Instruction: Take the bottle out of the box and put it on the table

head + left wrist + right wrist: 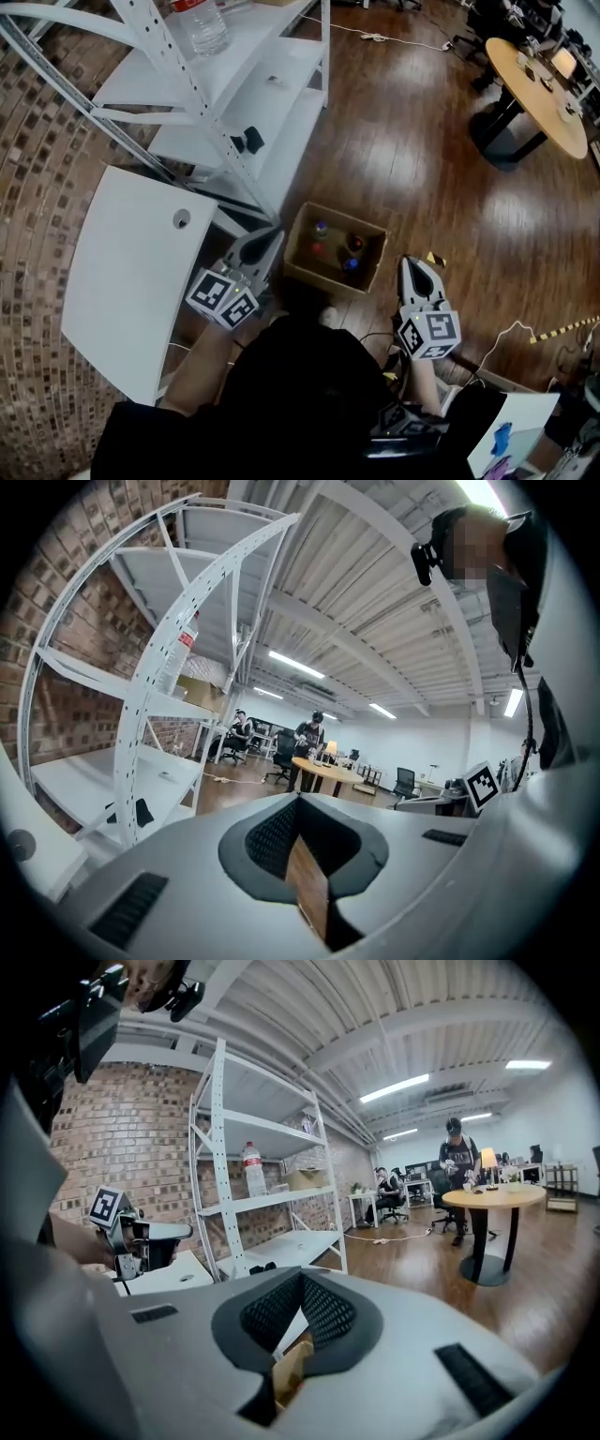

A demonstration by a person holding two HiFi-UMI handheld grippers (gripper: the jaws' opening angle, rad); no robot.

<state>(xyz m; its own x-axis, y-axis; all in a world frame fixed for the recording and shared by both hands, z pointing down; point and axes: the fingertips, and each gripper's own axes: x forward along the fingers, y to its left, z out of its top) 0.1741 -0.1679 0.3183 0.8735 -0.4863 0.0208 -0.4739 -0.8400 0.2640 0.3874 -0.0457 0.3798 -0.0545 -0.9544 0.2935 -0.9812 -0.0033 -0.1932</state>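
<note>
Near the white table [131, 281], a box [321, 279] sits on wood floor [422, 141].

My left hand-held gripper [267, 242] and right hand-held gripper [413, 269] have the same pale grey moulded shells. Their fingers [323, 1312] are lined with dark dimpled pads, and a dark ribbed slot [473, 1377] sits on each side of the shell. Behind each gripper is a white cube [429, 335] printed with black square markers. The person carrying them wears a black top [300, 394].
</note>
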